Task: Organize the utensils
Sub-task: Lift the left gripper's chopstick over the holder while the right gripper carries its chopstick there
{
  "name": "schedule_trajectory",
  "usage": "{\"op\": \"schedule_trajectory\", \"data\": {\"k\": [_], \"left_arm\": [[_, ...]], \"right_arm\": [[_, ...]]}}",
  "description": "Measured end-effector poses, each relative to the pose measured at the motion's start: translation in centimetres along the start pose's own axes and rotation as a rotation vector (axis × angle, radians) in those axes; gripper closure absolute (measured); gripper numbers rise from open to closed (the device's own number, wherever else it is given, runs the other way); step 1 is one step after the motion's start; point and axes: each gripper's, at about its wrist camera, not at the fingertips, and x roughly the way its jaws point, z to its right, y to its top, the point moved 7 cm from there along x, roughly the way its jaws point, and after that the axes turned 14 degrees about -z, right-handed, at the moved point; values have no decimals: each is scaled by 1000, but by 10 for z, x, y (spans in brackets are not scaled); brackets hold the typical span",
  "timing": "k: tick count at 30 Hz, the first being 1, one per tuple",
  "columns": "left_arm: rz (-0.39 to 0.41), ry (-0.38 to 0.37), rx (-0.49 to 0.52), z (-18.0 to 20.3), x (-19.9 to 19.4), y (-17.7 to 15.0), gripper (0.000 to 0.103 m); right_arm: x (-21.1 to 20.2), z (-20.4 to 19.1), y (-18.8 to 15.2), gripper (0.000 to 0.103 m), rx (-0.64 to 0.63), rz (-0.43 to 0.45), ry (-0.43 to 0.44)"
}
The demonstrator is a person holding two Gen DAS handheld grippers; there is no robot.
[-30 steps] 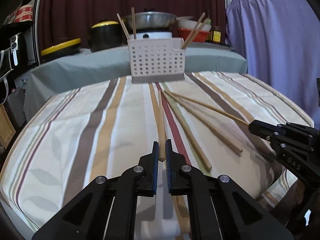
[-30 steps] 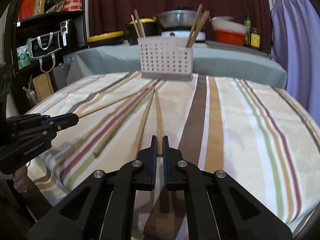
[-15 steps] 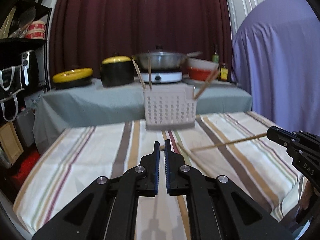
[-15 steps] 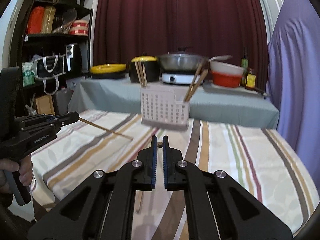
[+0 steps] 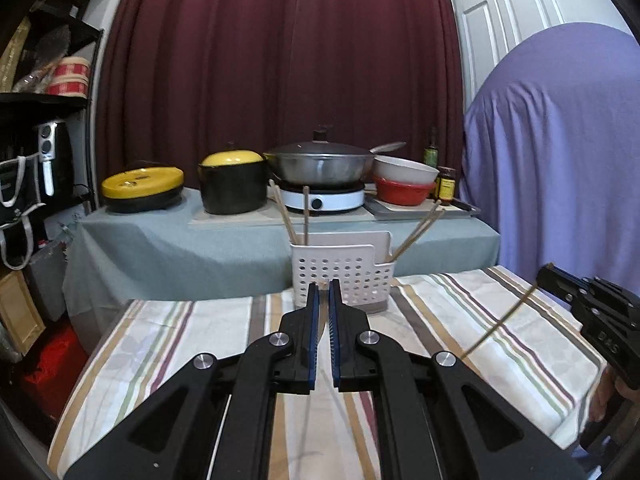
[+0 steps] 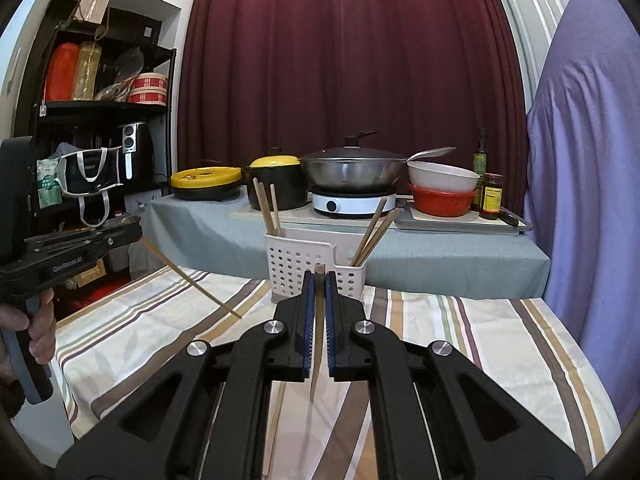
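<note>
A white perforated utensil caddy stands at the far end of the striped table, with wooden chopsticks in its left and right compartments. My left gripper is shut on a wooden chopstick, lifted off the table; it hangs down from the jaws. My right gripper is shut on another chopstick, also lifted, its tip just above the jaws. That chopstick shows in the left wrist view. Both grippers are short of the caddy, above the table.
The striped tablecloth covers the table; another chopstick lies on it under my right gripper. Behind the caddy is a grey counter with pots, a wok and bowls. A purple-draped shape stands right, shelves left.
Both grippers rose from the table, each lifting a chopstick, and tilted up to face the caddy. The chopsticks now hang free instead of lying flat.
</note>
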Motion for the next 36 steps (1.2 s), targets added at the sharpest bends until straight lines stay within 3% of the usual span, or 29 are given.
{"op": "schedule_trajectory", "data": {"k": [9, 19, 25, 36], "left_arm": [[-95, -59, -2, 0, 8, 3, 98], [-68, -58, -25, -10, 12, 19, 98], [-26, -93, -23, -14, 9, 50, 98], [104, -106, 25, -14, 14, 141, 98]], "right_arm": [[8, 5, 21, 97, -11, 16, -5], [23, 7, 46, 97, -26, 42, -4], [29, 11, 77, 97, -35, 88, 2], [50, 32, 150, 97, -39, 168, 5]]}}
